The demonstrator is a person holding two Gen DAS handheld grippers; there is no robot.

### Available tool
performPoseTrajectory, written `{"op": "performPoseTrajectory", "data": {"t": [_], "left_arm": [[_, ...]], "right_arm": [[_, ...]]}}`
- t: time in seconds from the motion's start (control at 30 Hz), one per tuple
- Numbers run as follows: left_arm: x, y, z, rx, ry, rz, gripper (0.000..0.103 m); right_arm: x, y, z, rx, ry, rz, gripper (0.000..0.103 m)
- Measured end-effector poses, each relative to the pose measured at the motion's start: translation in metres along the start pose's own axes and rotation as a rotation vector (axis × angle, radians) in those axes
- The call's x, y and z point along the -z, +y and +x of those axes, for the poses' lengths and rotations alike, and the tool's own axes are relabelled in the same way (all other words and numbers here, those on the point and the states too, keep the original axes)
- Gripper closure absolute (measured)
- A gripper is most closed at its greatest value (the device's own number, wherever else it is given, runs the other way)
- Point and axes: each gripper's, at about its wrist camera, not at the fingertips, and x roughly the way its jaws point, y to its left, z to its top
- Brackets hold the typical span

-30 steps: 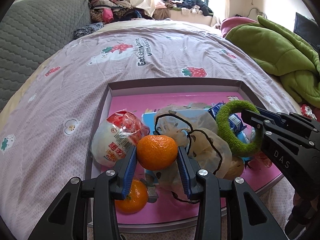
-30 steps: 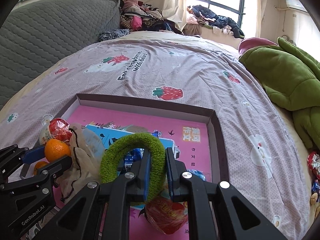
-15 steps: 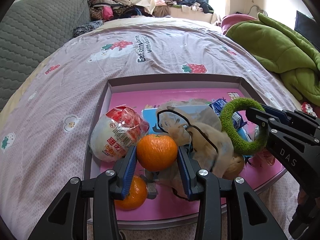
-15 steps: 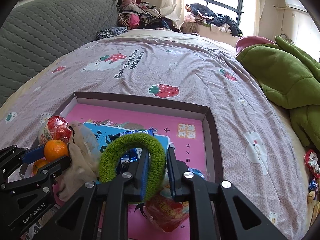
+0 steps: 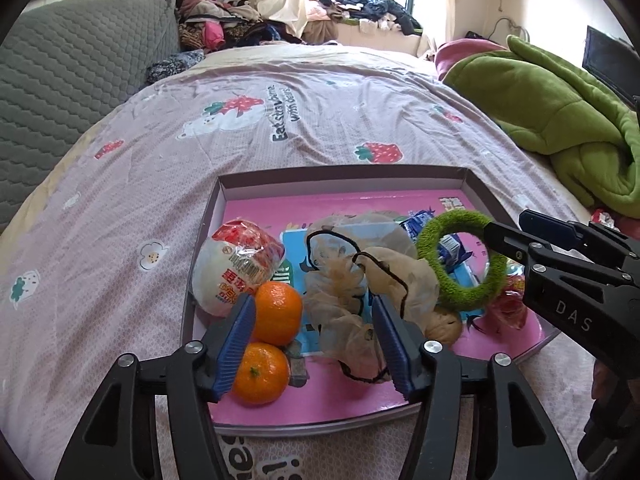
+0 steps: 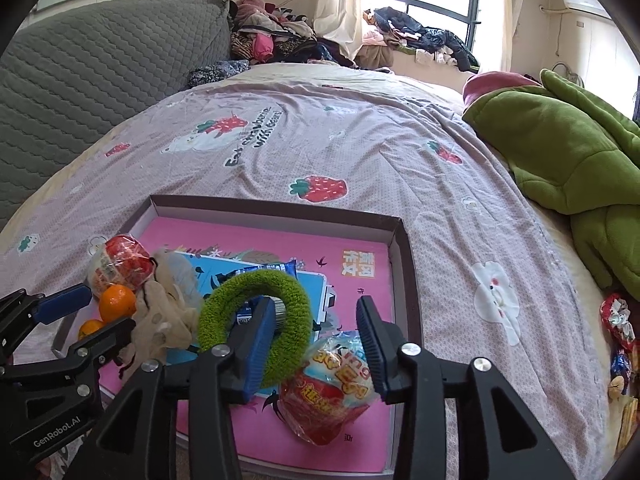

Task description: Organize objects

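A shallow pink-lined box lies on the bed. My left gripper is open over its near left corner. One orange rests against the left finger, above a second orange. A beige scrunchie lies between the fingers. My right gripper is open. A green fuzzy ring hangs around its left finger. A red-and-white snack bag lies below it. Another snack bag sits at the box's left.
A blue packet lies under the ring. A green blanket is piled on the right. A grey headboard stands on the left. Wrapped sweets lie at the bed's right edge. Clothes are heaped by the window.
Both grippers have opened. The left one let go of the orange, which now lies beside the other orange. The right one released its pinch on the green ring, which hangs on its left finger.
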Motion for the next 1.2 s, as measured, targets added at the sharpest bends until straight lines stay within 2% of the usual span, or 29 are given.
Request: {"op": "performPoseTrajectory", "data": {"t": [0.17,0.23,0.43,0.53,0.83,1.2], "left_arm": [[-0.002,0.004,-0.012,0.001,-0.009,-0.013,0.038],[-0.004,0.005,-0.020,-0.006,-0.025,-0.014,0.033],[-0.012,0.009,-0.048,-0.032,-0.075,-0.037,0.029],[-0.015,0.010,-0.064,-0.045,-0.096,-0.039,0.028],[-0.019,0.009,-0.108,-0.091,-0.158,-0.048,0.027],[-0.009,0.007,-0.147,-0.079,-0.195,-0.052,0.027]], "right_arm": [[-0.002,-0.001,-0.015,0.002,-0.021,-0.001,0.060],[-0.002,-0.001,-0.022,0.002,-0.032,0.001,0.060],[-0.006,-0.002,-0.045,0.001,-0.066,0.002,0.058],[-0.008,-0.002,-0.059,-0.009,-0.089,0.008,0.052],[-0.009,-0.002,-0.100,-0.030,-0.151,0.016,0.048],[0.002,0.001,-0.146,-0.050,-0.205,0.032,0.046]]}}
